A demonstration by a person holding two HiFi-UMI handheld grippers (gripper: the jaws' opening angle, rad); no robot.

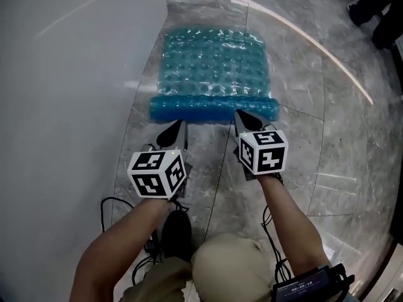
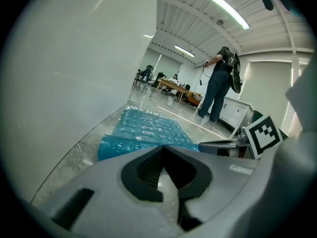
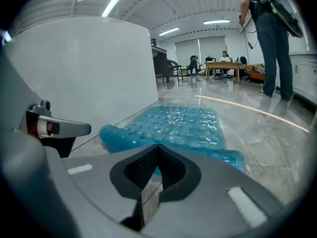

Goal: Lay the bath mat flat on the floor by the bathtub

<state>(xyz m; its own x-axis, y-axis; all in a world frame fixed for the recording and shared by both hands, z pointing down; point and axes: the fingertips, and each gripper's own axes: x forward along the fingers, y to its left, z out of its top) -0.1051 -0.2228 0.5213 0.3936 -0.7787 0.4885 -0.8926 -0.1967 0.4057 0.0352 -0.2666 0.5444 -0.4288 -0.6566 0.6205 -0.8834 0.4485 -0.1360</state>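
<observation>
**Head view:** A blue, see-through bath mat with a bubbled surface lies on the grey marble floor, just beside the white bathtub. Most of it is flat, but the near edge is curled into a roll. The left gripper points at the roll from just short of it. The right gripper has its tip at the roll. Only this view shows the mat's whole outline and both ends of the curl.

**Left gripper view:** The left gripper has its jaws pressed together with nothing between them. The mat lies ahead along the tub wall. A standing person is visible far off (the head view misses this).

**Right gripper view:** The right gripper is likewise closed and empty. The roll shows its thickness from this low angle.

The mat looks light, soft and floppy, and probably slick on polished stone. The curl may spring back once it is released. The best place to pinch is likely the loose lip of the roll, near its two ends, so it can be drawn out evenly.
</observation>
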